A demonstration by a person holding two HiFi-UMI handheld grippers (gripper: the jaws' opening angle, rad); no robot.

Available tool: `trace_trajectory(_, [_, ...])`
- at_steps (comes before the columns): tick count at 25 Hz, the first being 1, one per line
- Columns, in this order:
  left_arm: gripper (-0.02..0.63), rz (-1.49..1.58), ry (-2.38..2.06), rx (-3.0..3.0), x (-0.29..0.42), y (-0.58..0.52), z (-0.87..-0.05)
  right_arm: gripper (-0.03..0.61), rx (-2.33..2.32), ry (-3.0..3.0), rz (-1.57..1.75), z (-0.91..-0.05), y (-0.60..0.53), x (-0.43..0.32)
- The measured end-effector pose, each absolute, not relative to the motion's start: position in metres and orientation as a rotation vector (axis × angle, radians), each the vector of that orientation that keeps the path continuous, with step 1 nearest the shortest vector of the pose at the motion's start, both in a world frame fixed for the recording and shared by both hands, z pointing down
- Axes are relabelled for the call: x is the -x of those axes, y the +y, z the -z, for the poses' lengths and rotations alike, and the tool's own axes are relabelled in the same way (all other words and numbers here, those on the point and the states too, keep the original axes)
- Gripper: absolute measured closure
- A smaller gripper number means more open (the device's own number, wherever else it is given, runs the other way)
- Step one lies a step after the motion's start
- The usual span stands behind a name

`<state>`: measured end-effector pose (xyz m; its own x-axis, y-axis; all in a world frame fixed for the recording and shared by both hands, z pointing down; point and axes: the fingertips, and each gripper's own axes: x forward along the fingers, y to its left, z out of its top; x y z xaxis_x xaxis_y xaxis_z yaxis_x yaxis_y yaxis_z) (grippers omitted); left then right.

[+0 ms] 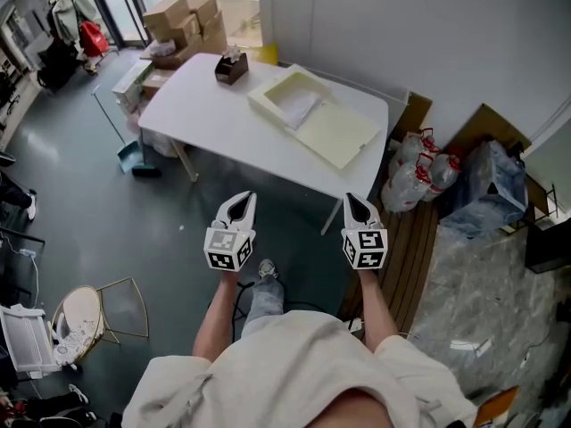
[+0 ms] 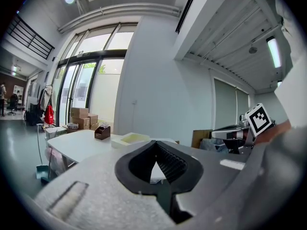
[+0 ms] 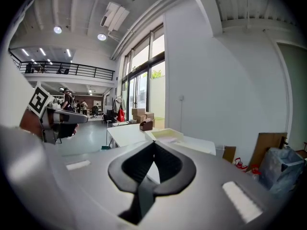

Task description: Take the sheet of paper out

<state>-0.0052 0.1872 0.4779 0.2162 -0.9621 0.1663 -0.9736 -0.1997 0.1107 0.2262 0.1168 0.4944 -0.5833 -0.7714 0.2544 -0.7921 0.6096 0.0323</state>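
A white table (image 1: 205, 114) stands ahead of me. On it lies an open cream box (image 1: 290, 99) with a white sheet of paper (image 1: 299, 107) inside and its lid (image 1: 337, 133) flat beside it. The box (image 2: 129, 138) also shows in the left gripper view, and the box (image 3: 165, 134) in the right gripper view. My left gripper (image 1: 243, 198) and right gripper (image 1: 351, 200) hang short of the table's near edge, both shut and holding nothing. In each gripper view the jaw tips meet, at the left gripper (image 2: 154, 143) and the right gripper (image 3: 154, 143).
A small brown holder (image 1: 231, 66) sits at the table's far edge. Cardboard boxes (image 1: 185, 23) are stacked beyond it. Bagged bottles (image 1: 417, 172) and flattened cardboard lean at the wall on the right. A dustpan (image 1: 132, 156) lies left of the table, a wire chair (image 1: 98, 315) at lower left.
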Motion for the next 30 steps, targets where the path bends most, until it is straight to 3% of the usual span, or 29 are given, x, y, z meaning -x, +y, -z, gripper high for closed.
trace_trajectory(14, [0.615, -0.056, -1.769, -2.395, 0.110, 0.024, -0.457, 0.578, -1.417, -2.538, -0.087, -0.471, -0.022, -0.129])
trace_trajectory(30, [0.615, -0.055, -1.687, -2.421, 0.154, -0.053, -0.479, 0.578, -1.469, -2.465, -0.125, -0.494, -0.086, -0.089])
